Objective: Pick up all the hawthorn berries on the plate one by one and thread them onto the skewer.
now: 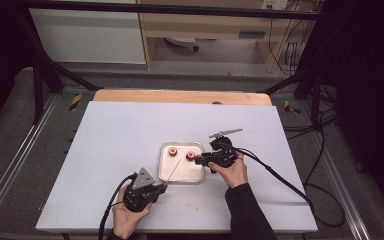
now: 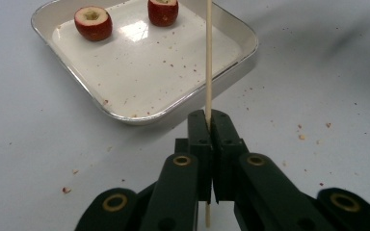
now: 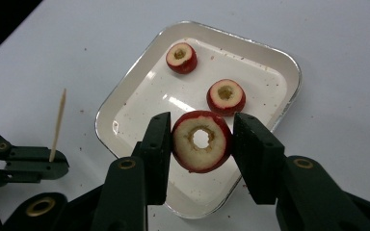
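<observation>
- At the near edge of the table (image 1: pixel 105 150), the left gripper (image 1: pixel 164 188) had its jaws closed tight on a thin wooden skewer (image 2: pixel 208 57).
- The skewer's long axis ran from those jaws up and to the far right, its free tip reaching over the near side of the white tray (image 1: pixel 166 172).
- Just beyond, at the tray's right rim, the right gripper (image 1: pixel 196 160) gripped a cored red fruit slice (image 3: pixel 202 141) between its pads, held above the tray.
- In the right gripper view the slice's hole faced the camera, so its bore lay roughly along the gripper, not yet lined up with the skewer tip off to the left.
- The coming move seemed to turn on bringing that hole onto the skewer's point; the right hand was the nearer one to do it.
- Farther in the tray lay two more cored pieces (image 3: pixel 226 96), apart from each other.
</observation>
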The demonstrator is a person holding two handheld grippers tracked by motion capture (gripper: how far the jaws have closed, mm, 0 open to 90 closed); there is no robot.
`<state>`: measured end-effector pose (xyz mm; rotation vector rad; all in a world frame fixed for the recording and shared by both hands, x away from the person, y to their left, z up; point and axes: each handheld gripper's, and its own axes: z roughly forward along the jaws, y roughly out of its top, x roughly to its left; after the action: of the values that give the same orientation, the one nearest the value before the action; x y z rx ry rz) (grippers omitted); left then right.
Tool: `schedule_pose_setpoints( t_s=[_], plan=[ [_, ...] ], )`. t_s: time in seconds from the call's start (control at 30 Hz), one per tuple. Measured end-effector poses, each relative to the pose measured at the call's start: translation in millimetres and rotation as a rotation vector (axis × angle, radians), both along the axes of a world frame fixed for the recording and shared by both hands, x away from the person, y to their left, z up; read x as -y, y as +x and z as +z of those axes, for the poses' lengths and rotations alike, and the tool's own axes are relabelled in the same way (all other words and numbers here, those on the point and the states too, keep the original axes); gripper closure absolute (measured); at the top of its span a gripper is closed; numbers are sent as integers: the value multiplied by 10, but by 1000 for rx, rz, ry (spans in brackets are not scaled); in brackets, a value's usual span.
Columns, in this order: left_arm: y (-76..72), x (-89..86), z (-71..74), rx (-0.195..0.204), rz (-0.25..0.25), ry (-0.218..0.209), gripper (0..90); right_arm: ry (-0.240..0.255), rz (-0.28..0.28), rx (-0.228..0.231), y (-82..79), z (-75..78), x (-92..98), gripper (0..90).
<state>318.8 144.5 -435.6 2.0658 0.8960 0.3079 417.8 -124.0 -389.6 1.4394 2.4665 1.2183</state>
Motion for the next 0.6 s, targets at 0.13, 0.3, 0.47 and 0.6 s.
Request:
schedule_pose_setpoints(
  t_s=[0.13,0.3,0.47,0.6],
  plan=[
    [-3,83,20,12,-10,13,883,90,-46,32,-85,-8,156,598],
    [-9,177,36,26,-18,12,883,177,-89,69,-149,-14,269,598],
    [-18,250,46,30,-19,8,883,230,-123,96,-181,-29,319,598],
    [-27,300,48,30,-13,2,883,293,-155,116,-192,-34,351,598]
  ],
)
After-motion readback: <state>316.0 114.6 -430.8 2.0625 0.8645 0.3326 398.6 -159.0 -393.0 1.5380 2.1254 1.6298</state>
